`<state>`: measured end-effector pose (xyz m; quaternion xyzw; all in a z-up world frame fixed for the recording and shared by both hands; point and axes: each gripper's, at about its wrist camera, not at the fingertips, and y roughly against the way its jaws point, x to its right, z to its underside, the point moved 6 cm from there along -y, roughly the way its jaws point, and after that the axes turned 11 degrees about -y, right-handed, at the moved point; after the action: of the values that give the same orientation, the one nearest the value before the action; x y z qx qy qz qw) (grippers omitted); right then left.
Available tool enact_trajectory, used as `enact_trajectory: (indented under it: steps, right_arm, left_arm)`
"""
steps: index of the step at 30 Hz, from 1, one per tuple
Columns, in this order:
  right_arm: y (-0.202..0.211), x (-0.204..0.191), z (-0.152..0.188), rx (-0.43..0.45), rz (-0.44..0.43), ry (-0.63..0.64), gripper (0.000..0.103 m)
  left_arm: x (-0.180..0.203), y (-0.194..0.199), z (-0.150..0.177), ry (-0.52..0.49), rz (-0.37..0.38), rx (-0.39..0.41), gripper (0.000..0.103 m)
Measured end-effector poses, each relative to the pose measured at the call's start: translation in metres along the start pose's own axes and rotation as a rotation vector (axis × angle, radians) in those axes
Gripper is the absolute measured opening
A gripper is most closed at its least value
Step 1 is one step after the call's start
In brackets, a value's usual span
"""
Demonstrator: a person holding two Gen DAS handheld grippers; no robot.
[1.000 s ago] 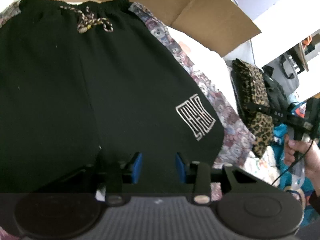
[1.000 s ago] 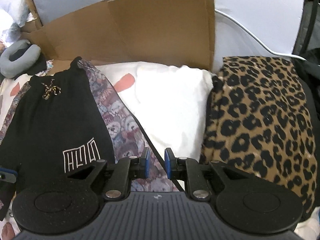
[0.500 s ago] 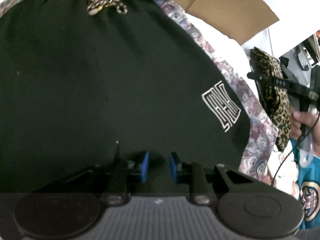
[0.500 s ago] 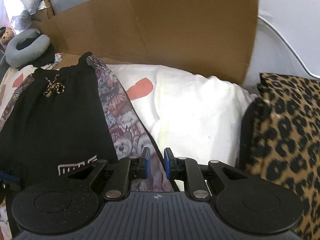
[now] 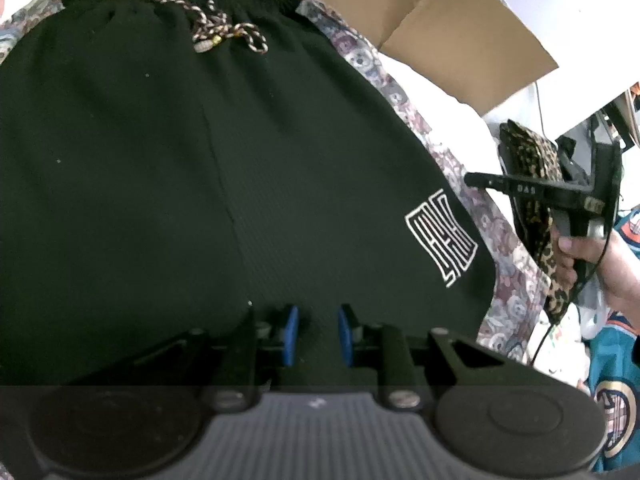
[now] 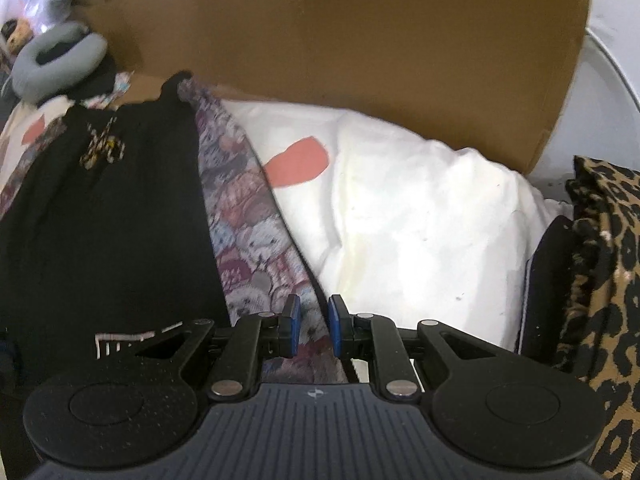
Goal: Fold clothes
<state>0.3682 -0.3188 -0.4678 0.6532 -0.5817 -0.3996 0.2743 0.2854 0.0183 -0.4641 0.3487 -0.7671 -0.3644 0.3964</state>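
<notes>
While your left gripper [image 5: 314,336] points down at the black shorts [image 5: 200,168], its blue pads [image 5: 290,334] stand a little apart with dark fabric lying between them, and you cannot tell from this view whether they pinch the cloth or only hover on it. The shorts lie spread flat on a bear-print cloth [image 5: 460,184], waistband and braided drawstring [image 5: 224,34] at the far end, a white logo [image 5: 442,242] near the hem on the right. Beyond the waistband stands a cardboard box [image 5: 440,20]. At the right edge your right hand [image 5: 592,258] grips the handle of the other tool, in front of a leopard-print garment [image 5: 532,184]. From the right wrist, your right gripper [image 6: 314,326] hangs over the edge of the bear-print cloth [image 6: 248,232], pads [image 6: 294,326] nearly together with a narrow gap, clamping nothing. The shorts [image 6: 100,220] lie to its left, a white pillow [image 6: 420,220] ahead, and the leopard-print garment [image 6: 600,260] at the right.
</notes>
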Motion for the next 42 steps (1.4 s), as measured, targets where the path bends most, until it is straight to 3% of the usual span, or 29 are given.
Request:
enact_trajectory:
  steps: [4,6,8,15,20,26,30,36,42]
  right_arm:
    - [-0.002,0.001,0.002,-0.007,0.002,0.005,0.015]
    - [-0.003,0.001,0.001,-0.008,0.014,0.020,0.004]
    - [-0.002,0.003,-0.001,-0.006,0.026,0.019,0.001]
    - [-0.008,0.015,0.001,-0.009,0.133,0.015,0.000]
    - [0.004,0.027,-0.003,0.032,0.103,-0.073,0.000]
    - [0.032,0.012,-0.011,0.102,0.009,-0.082,0.001]
    - [0.035,-0.008,-0.002,0.078,-0.056,-0.030,0.001]
    - [0.011,0.002,0.021,-0.003,0.027,-0.006,0.002]
    - [0.003,0.009,0.027,-0.020,0.103,0.021,0.004]
  left_arm:
    - [-0.002,0.001,-0.002,0.003,-0.008,0.008,0.023]
    - [-0.002,0.002,-0.003,0.005,-0.012,0.015,0.023]
    - [-0.003,0.004,-0.005,0.006,-0.016,0.024,0.023]
    - [-0.015,0.012,-0.004,0.022,-0.041,0.042,0.023]
    - [-0.023,0.021,-0.008,0.032,-0.067,0.063,0.023]
    - [-0.047,0.042,-0.011,0.076,-0.128,0.107,0.023]
    - [-0.065,0.057,-0.010,0.087,-0.177,0.121,0.023]
    - [-0.096,0.084,0.002,0.133,-0.258,0.115,0.023]
    - [-0.122,0.129,0.027,0.232,-0.342,0.145,0.024]
